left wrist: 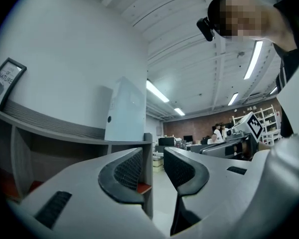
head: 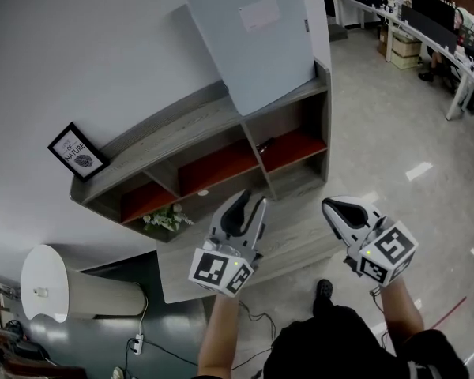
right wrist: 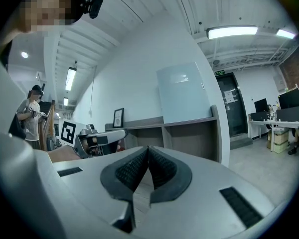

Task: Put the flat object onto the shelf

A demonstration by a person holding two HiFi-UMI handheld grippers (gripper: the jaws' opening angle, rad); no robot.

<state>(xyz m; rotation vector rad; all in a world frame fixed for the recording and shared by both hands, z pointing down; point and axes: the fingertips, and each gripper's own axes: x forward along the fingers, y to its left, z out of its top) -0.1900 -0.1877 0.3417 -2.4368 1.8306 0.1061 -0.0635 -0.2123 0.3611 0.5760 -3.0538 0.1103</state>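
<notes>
The flat object, a pale blue-grey board (head: 257, 38), stands upright on top of the grey wooden shelf (head: 182, 129) and leans on the white wall. The left gripper view also shows the board (left wrist: 125, 111), as does the right gripper view, where the board (right wrist: 182, 91) sits above the shelf (right wrist: 184, 121). My left gripper (head: 249, 200) hovers in front of the middle compartments, its jaws (left wrist: 153, 156) apart with nothing between them. My right gripper (head: 332, 205) hangs to the right of it, below the shelf's right end, pads (right wrist: 148, 148) touching and empty.
A framed picture (head: 77, 151) stands on the shelf top at the left. A small plant (head: 167, 218) sits in a lower compartment and a dark item (head: 266, 143) in the right red-backed one. A white air-conditioner unit (head: 71, 294) stands lower left. Desks with monitors (head: 434, 22) are far right.
</notes>
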